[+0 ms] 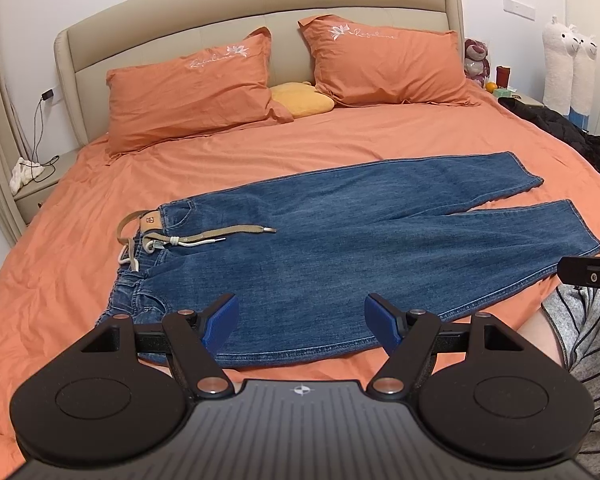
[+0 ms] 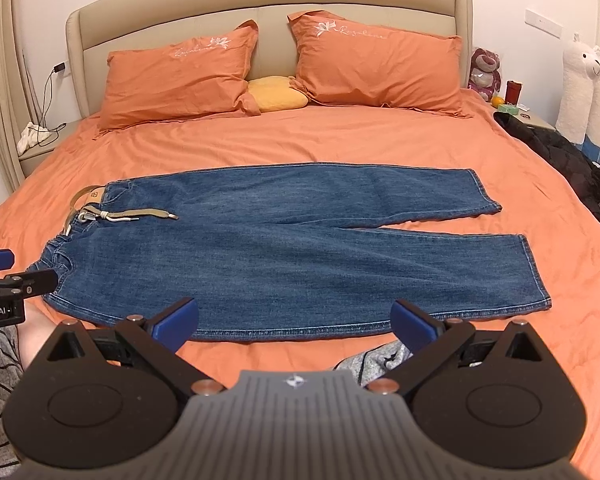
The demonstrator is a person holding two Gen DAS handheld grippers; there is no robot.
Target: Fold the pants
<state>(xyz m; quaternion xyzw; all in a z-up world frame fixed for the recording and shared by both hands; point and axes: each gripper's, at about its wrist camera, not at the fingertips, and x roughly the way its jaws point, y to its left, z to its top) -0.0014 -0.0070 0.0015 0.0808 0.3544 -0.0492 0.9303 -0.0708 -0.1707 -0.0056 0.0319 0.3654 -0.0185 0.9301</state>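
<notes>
Blue jeans (image 1: 340,248) lie spread flat on the orange bed (image 1: 260,148), waist to the left, both legs pointing right and slightly apart at the hems. A tan belt (image 1: 204,234) with a white cord trails across the waist. My left gripper (image 1: 300,320) hovers open over the near edge of the jeans, holding nothing. In the right wrist view the same jeans (image 2: 284,248) fill the middle of the bed (image 2: 300,140). My right gripper (image 2: 294,318) is open just above the jeans' near hem edge, empty. The left gripper's tip (image 2: 4,276) shows at the left border.
Two orange pillows (image 1: 192,88) and a yellow cushion (image 1: 304,100) lie against the beige headboard. A black jacket (image 2: 568,164) is heaped at the bed's right edge. Nightstands stand on both sides, with white plush toys (image 2: 588,88) at right. A person's striped grey sleeve (image 1: 580,344) is near.
</notes>
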